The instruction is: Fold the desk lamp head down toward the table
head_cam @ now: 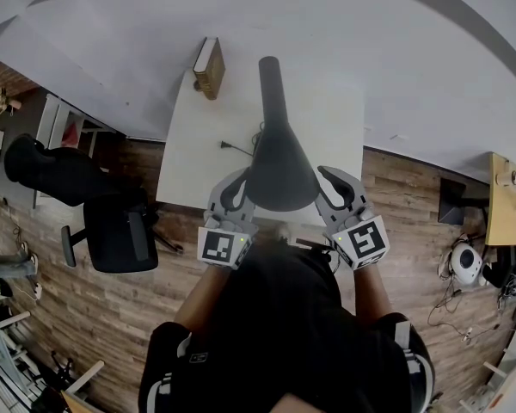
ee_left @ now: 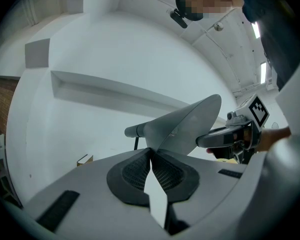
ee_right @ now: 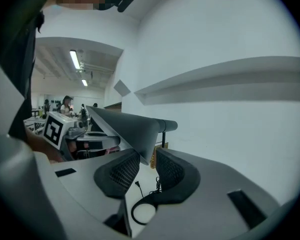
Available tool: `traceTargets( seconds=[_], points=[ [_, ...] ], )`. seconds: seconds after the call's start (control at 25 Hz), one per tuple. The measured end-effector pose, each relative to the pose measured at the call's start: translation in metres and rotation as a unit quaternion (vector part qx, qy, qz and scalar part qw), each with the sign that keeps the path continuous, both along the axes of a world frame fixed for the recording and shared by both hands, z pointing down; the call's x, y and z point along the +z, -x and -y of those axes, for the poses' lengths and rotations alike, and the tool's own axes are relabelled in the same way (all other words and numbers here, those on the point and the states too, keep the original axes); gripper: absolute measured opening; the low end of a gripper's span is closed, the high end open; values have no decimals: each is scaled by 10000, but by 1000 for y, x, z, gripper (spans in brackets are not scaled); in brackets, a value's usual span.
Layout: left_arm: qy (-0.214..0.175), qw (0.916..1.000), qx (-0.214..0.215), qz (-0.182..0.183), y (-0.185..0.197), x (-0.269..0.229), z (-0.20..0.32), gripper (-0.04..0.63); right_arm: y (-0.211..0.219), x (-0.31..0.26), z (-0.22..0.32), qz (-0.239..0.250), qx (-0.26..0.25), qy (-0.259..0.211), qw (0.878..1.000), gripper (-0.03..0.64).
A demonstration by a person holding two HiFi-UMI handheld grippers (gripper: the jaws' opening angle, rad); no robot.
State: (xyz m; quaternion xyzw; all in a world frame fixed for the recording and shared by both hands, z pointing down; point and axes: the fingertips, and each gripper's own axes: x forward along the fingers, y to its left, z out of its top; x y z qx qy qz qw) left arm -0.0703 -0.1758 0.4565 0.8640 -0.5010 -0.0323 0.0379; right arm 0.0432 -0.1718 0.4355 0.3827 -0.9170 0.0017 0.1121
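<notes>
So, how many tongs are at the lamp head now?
2. The left tongs pinch the lamp head at its left rim; the right tongs sit around its right rim, jaws apart. No others are in view.

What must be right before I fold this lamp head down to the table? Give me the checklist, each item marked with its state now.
1. Left claw clamped on the lamp head rim: ok, jaws closed on it.
2. Right claw clamped: not ok, the rim sits between jaws that stand apart.
3. Claws on opposite sides of the head: ok.
4. Brown book out of the way: ok, at the table's far edge.
5. Cord clear of the landing spot: cannot tell, the head hides the table below.
</notes>
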Motion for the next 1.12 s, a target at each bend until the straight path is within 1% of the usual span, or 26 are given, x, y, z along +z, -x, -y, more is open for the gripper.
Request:
traceTargets(
  seconds=[0.12,0.2,0.28,0.36,0.44,0.6,0.76,0.92,1.0,1.08,1.12],
  points=[
    [1,10000,24,75,1,4,0,32,3,-13,-7,-286,-310,-308,9986,128],
    [1,10000,25,30,1,2,0,32,6,-20,-11,-447,-578,-469,9962,135],
    [18,10000,29,28,1,3,0,32,11,-23,-16,-711,-822,-589,9923,142],
    [58,10000,39,68,1,7,-2,32,15,-22,-19,-1056,-949,-651,9877,143],
    [59,9999,43,68,0,7,-3,32,18,-23,-21,-1227,-1012,-704,9848,141],
    [36,9999,77,120,0,6,0,32,23,-25,-17,-1332,-1057,-821,9820,136],
    [8,10000,70,-17,0,-1,2,32,23,-25,-16,-1372,-1068,-861,9810,127],
    [-23,9998,139,137,0,5,1,32,23,-25,-16,-1377,-1041,-888,9810,123],
    [-18,9996,239,139,-1,6,0,32,23,-25,-16,-1377,-1011,-903,9811,121],
    [44,9990,425,119,-2,7,-2,34,23,-26,-16,-1371,-992,-909,9814,120],
    [61,9984,541,158,-2,8,-4,45,23,-26,-15,-1363,-986,-904,9816,120]
  ],
)
